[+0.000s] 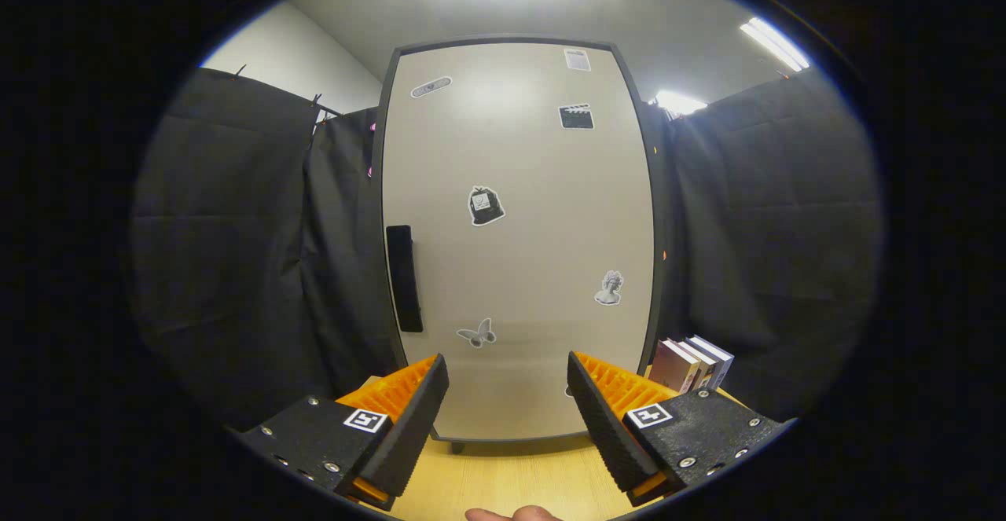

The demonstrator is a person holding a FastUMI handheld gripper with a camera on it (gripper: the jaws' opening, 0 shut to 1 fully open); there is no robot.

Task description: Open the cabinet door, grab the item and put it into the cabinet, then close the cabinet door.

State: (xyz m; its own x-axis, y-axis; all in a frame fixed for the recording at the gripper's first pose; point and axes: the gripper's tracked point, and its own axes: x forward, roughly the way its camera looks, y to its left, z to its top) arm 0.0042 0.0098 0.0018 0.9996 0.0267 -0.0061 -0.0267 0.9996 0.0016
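Observation:
A tall pale cabinet [519, 230] stands on a wooden table [511, 478] straight ahead of me, its door shut. A dark vertical handle [404, 278] runs along the door's left edge, and several stickers dot the door. My gripper [508, 395] is open, its fingers spread wide in front of the cabinet's lower part with nothing between them. A short row of books [692, 364] stands upright on the table to the right of the cabinet, just beyond my right finger.
Black cloth walls close in on both sides of the cabinet. A bit of a person's hand [515, 514] shows below the fingers at the table's near edge. Ceiling lights glare above.

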